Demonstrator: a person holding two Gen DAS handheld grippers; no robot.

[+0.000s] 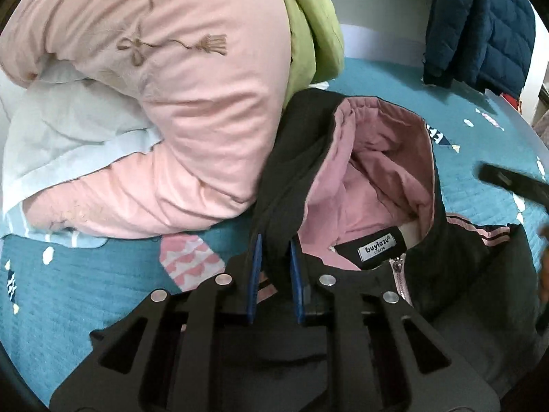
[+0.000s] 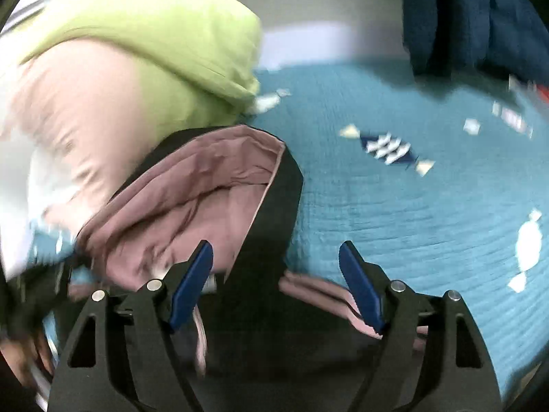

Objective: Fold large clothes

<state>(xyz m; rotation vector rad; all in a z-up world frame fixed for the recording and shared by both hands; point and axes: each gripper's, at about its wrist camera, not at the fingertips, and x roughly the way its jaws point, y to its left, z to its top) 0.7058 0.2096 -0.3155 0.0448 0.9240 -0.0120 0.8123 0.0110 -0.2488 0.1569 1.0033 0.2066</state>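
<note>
Jacket (image 1: 463,274) flat on bedspread (image 1: 85,292), hood away from cameras; left tongs (image 1: 276,274) clamping hood edge, right tongs (image 2: 276,288) wide.

Left hand-held gripper (image 1: 276,245) low and level, blue pads (image 1: 255,274) drawn close, pinching a dark fold of the jacket hood (image 1: 295,158) — right hand-held gripper (image 2: 276,252) beside it, jaws spread wide, pads (image 2: 192,285) gripping nothing.
</note>
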